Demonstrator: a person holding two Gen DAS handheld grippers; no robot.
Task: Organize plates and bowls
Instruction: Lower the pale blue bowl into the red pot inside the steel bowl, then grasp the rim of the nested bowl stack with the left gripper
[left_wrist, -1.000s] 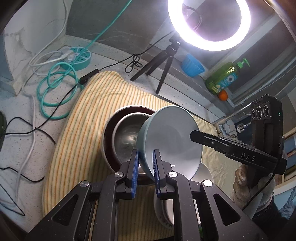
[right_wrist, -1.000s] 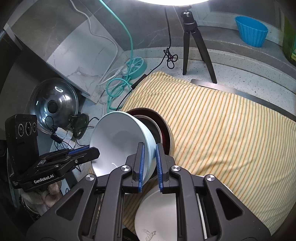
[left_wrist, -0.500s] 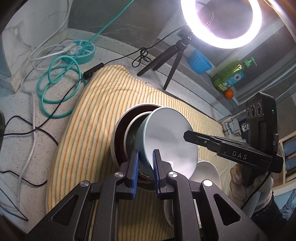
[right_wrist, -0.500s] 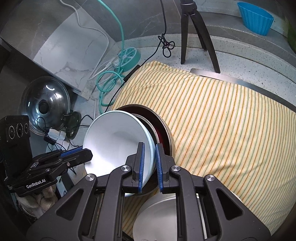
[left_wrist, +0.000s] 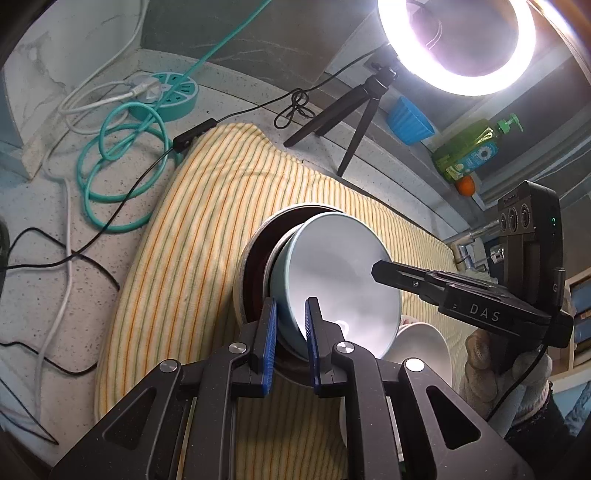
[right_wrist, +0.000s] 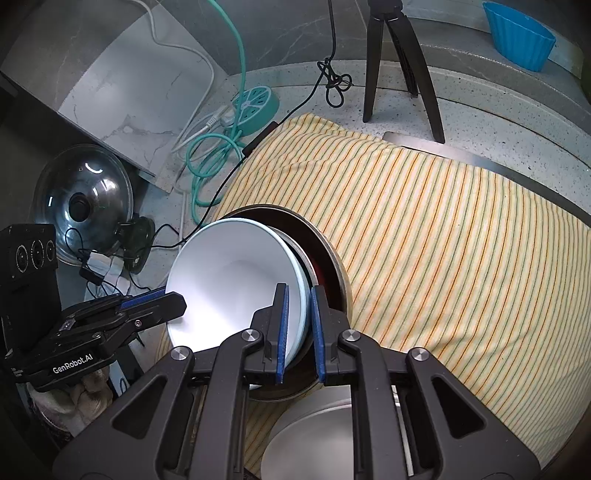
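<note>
Speckled counter (left_wrist: 44, 236) carries a striped cloth (left_wrist: 207, 229). Left gripper (left_wrist: 290, 317) and right gripper (right_wrist: 300, 314) each pinch the pale blue bowl (left_wrist: 332, 273) rim; the bowl sits tilted inside the dark red bowl (left_wrist: 251, 266), mid-cloth.

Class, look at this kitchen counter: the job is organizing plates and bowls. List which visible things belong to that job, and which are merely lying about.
Belonging to the job:
- pale blue bowl, gripped at its rim by the left gripper and the right gripper
- dark red bowl beneath it
- white dish beside them

Lying about:
- ring light
- teal cable
- soap bottle
- pot lid
</note>
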